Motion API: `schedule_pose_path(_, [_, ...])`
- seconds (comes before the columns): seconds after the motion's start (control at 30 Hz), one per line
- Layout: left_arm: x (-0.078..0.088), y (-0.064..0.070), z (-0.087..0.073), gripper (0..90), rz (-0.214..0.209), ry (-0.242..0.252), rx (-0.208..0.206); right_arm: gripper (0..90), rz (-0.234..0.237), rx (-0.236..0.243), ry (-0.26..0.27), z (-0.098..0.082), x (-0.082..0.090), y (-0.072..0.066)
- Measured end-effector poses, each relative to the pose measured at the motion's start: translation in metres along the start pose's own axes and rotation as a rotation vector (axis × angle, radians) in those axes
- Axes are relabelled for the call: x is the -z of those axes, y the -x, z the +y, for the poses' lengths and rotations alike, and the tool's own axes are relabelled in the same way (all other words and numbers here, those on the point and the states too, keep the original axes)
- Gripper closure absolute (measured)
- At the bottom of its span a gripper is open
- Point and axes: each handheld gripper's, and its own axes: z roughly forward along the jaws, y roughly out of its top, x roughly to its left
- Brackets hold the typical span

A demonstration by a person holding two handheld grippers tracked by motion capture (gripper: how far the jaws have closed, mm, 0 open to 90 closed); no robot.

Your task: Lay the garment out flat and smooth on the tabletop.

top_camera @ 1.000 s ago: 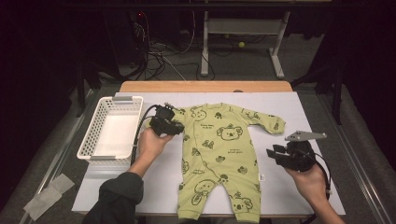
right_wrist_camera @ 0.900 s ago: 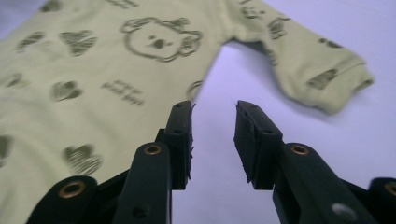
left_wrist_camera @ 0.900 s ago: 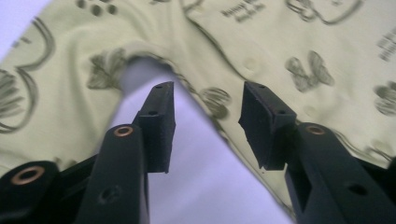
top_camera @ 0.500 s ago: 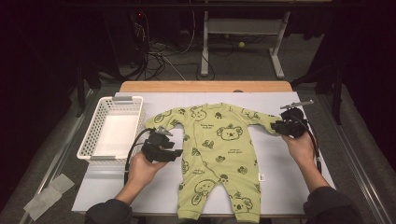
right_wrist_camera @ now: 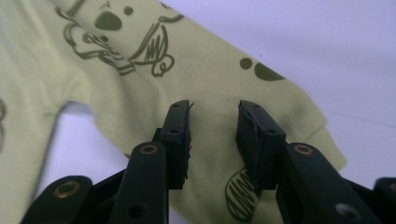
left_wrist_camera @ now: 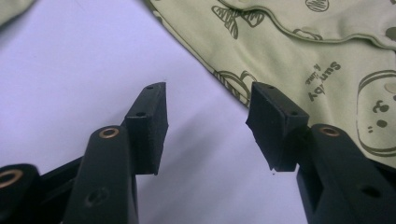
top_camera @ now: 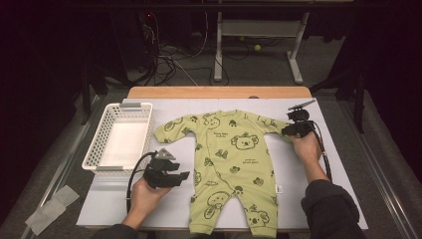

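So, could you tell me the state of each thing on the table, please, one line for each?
Baby romper: lying flat, front up, sleeves spread.
White basket: upright, nothing inside.
Left gripper: open, jaws just been opening, nothing between them.
Right gripper: open over the sleeve cuff.

High view: desk [top_camera: 149, 209] brightly lit from above, room behind and at both sides almost black. Soft short shadows under hands. No glare on white cover. Picture slightly grainy. Gripper views: even light, cloth [right_wrist_camera: 140, 88] soft and blurred at left edge, near black parts out of focus, faint shadow below them.
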Motion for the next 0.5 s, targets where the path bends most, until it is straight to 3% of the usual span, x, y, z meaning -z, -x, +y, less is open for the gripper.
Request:
schedule_pose_path(0.1, [-0.002,0.001,0.0,45.1,0.001,-0.005,-0.005,72.5,-0.009,0.021,-0.01,0.002,-0.001,-0.003])
schedule_pose_path(0.13, [-0.002,0.002,0.0,45.0,-0.005,-0.002,-0.004,86.6,-0.013,0.045,-0.022,0.003,0.0,-0.004])
schedule_pose_path(0.17, [-0.002,0.002,0.0,45.0,-0.007,0.001,-0.002,88.2,-0.022,0.049,-0.029,0.004,-0.001,-0.005])
schedule_pose_path(0.23, [-0.002,0.002,-0.001,45.1,-0.01,0.0,-0.003,89.3,-0.024,0.048,-0.032,0.005,-0.001,-0.005])
schedule_pose_path(0.3, [-0.004,0.002,-0.001,45.0,-0.019,-0.004,0.001,90.0,-0.07,0.069,-0.033,0.008,0.0,-0.007])
schedule_pose_path(0.33, [-0.004,0.002,-0.001,45.1,-0.019,-0.004,0.001,90.0,-0.07,0.069,-0.033,0.008,0.0,-0.007])
schedule_pose_path(0.37, [-0.005,0.003,-0.001,45.1,-0.024,-0.004,0.004,90.0,-0.106,0.069,-0.019,0.01,-0.001,-0.004])
schedule_pose_path(0.5, [-0.008,0.005,-0.001,45.1,-0.027,-0.013,-0.004,90.0,-0.121,0.048,0.008,0.012,-0.003,0.003])
